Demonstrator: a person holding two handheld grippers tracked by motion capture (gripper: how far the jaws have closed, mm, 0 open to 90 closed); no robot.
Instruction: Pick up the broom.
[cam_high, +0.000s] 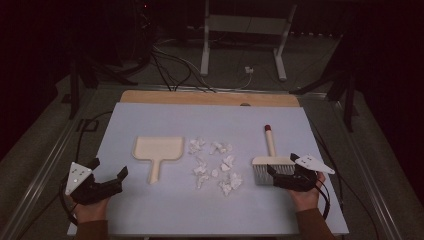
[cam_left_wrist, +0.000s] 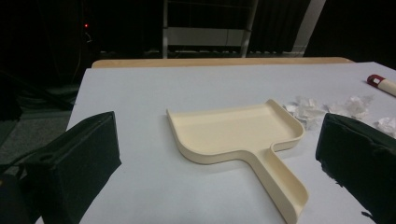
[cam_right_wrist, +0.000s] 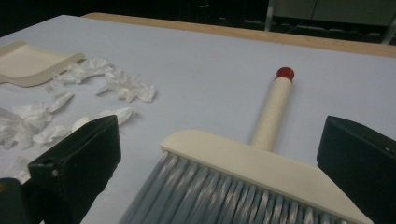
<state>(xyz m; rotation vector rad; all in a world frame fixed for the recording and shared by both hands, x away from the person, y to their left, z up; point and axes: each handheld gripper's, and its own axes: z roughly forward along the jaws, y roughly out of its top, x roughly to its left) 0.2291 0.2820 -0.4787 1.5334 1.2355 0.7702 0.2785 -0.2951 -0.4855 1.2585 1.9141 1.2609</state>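
1. So far nothing is swept: the crumpled paper scraps (cam_high: 215, 167) lie scattered on the desk (cam_high: 165, 210) between the cream dustpan (cam_high: 157, 152) and the hand brush (cam_high: 272, 160).
2. Left tool (cam_high: 107, 176) hovers near the dustpan's handle, jaws wide apart, holding nothing.
3. Right tool (cam_high: 281, 172) sits at the brush's grey bristles, jaws spread wide on either side of the brush head, not yet closed on it.
4. Still to do, as I judge it: grip both implements, sweep the scraps into the empty pan.
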